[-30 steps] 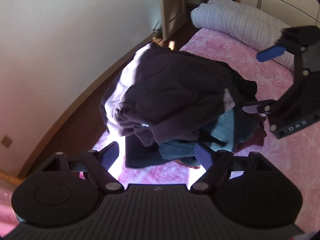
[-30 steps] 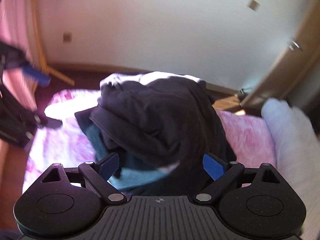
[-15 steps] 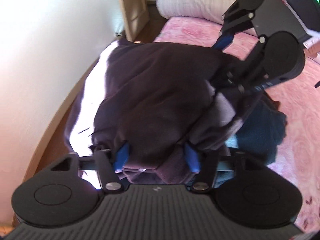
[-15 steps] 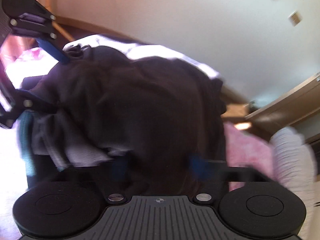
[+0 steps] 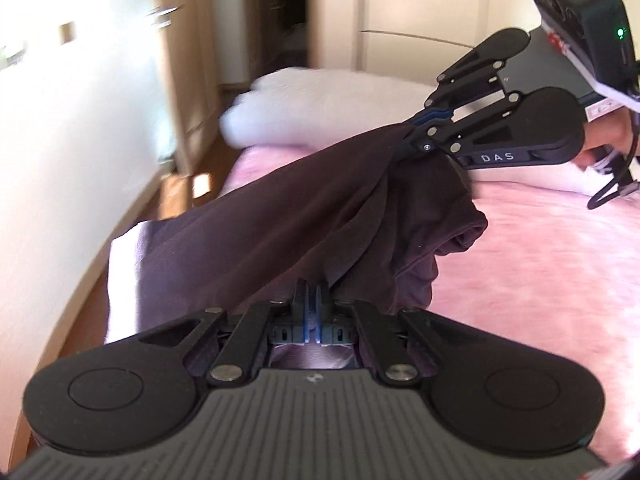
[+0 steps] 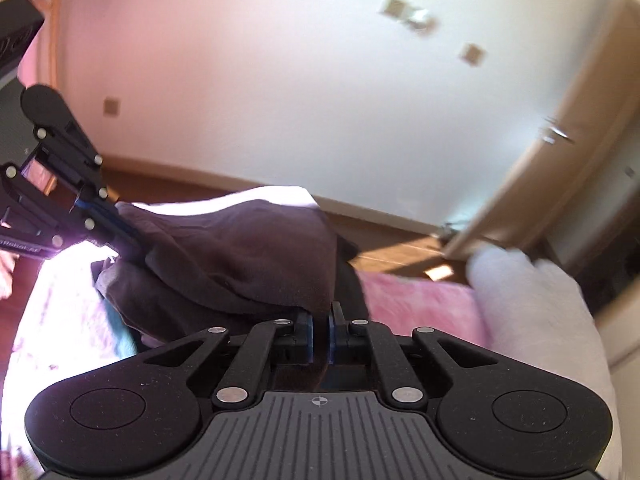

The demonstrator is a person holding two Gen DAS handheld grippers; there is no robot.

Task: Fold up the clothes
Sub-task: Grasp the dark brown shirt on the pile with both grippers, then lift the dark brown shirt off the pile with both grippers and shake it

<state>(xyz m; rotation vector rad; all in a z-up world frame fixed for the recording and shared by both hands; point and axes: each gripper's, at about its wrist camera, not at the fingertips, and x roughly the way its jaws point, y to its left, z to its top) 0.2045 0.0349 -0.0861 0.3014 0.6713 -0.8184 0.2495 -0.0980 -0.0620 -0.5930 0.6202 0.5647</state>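
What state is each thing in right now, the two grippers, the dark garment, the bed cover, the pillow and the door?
left gripper: shut on the dark garment.
right gripper: shut on the dark garment.
dark garment: bunched, lifted and stretched between the two grippers, lower part draped toward the bed.
pink bed cover: spread flat on the bed.
white pillow: lying at the far end of the bed.
wooden door: ajar.

Pink bed (image 5: 540, 264) w/ white pillow (image 5: 320, 108), sunlit wood floor (image 6: 400, 248).
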